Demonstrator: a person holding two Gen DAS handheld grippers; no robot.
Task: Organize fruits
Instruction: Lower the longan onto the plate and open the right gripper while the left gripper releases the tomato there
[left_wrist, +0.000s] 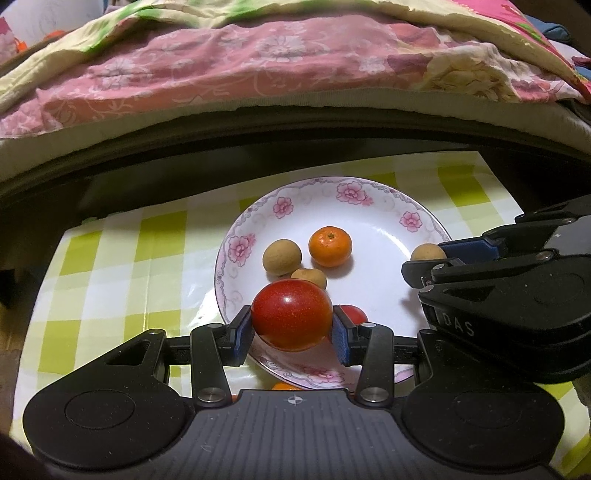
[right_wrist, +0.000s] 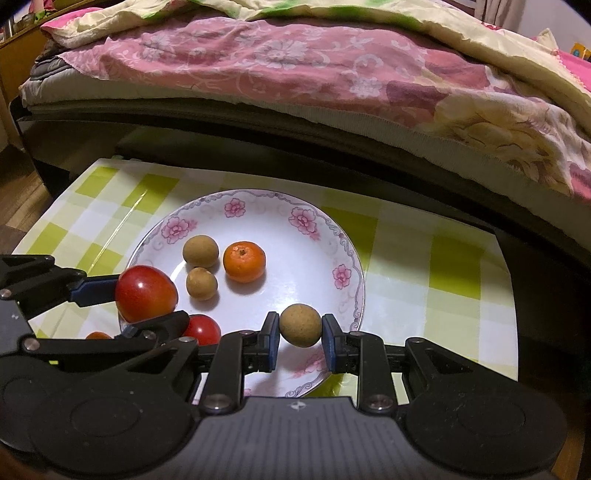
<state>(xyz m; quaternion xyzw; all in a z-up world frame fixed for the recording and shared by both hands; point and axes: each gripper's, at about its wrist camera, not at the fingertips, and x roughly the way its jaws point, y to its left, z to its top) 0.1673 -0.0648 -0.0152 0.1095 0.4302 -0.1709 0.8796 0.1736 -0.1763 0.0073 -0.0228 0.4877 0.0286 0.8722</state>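
The left gripper (left_wrist: 291, 326) is clamped on a red tomato (left_wrist: 291, 314), its slightly longer axis running pad to pad, held above the near rim of the flowered plate (left_wrist: 373, 221). The right gripper (right_wrist: 300, 341) pinches a round brown longan (right_wrist: 300, 325) (no clear long axis) over the plate's right side. On the plate lie two longans (right_wrist: 200, 251), a mandarin (right_wrist: 244, 261) with its stem end up, and a second tomato (right_wrist: 202, 329), half hidden. An orange fruit (right_wrist: 98, 335) beside the plate is mostly covered.
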